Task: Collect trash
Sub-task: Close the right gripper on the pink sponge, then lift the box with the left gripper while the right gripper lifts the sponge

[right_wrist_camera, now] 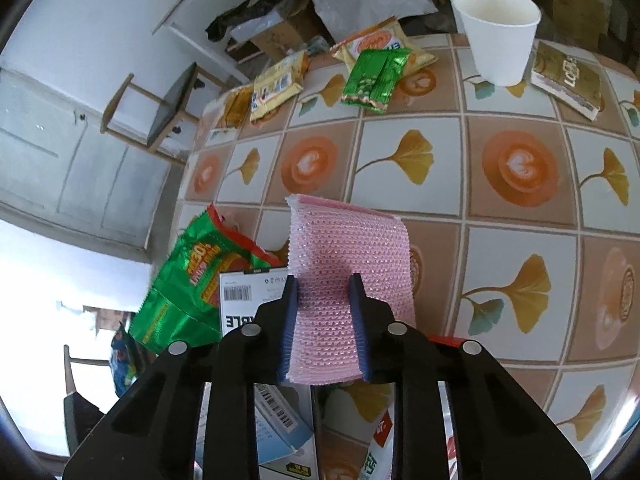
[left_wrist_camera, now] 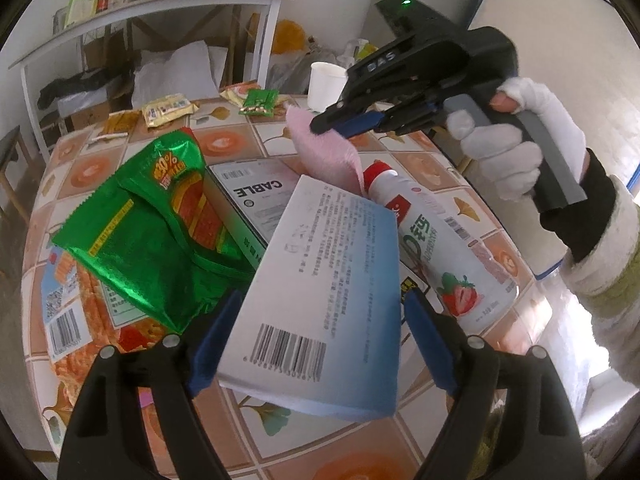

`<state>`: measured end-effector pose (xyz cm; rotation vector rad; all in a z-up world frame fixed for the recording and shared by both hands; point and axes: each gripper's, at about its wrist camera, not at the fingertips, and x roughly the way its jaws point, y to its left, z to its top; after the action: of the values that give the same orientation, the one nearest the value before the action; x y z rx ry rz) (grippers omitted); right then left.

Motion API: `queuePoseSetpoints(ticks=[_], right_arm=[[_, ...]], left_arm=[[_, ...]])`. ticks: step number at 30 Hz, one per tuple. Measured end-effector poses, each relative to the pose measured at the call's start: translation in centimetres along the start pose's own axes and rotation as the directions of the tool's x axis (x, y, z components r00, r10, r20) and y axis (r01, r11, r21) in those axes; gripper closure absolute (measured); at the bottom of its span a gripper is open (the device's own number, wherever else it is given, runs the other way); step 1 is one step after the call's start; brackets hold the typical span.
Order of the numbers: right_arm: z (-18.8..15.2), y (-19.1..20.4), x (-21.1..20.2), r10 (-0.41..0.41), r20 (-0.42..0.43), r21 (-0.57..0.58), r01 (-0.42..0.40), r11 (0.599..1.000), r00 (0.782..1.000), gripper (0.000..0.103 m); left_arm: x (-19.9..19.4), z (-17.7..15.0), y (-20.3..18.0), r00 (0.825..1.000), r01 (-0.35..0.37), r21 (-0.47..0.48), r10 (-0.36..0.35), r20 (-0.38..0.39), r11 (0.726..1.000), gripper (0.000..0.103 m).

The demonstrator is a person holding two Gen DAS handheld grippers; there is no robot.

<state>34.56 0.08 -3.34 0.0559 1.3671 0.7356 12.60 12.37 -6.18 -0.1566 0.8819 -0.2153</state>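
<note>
Collecting under way, much trash left
Right gripper (right_wrist_camera: 324,320) clamps pink sponge (right_wrist_camera: 348,264); left gripper (left_wrist_camera: 320,344) grips blue box (left_wrist_camera: 320,296); wrappers (right_wrist_camera: 376,76) by cup (right_wrist_camera: 498,36) remain

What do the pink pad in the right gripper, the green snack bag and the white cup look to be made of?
Pink pad: soft woven mesh, probably synthetic scouring fabric; a knobbly, faintly glittering weave shows. Green snack bag: metallised plastic film, glossy, creased, with mirror-like highlights. White cup: likely paper, matte, with a thin rolled rim.
</note>
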Motion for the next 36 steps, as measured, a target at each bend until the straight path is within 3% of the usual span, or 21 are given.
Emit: queuePoseSetpoints(ticks=[18, 36], right_arm=[[0.3, -1.7, -2.4, 0.123, 0.075, 0.086, -0.130, 0.988, 0.990, 0.087], [-0.3, -1.4, -6.8, 0.223, 0.183, 0.084, -0.241, 0.967, 0.957, 0.087]], left_arm=[[-1.0, -0.2, 0.4, 0.999, 0.018, -0.028, -0.017, 0.035, 0.999, 0.027], [-4.1, 0.8, -0.6, 0.990, 0.043, -0.041, -0.038, 0.133, 0.998, 0.027]])
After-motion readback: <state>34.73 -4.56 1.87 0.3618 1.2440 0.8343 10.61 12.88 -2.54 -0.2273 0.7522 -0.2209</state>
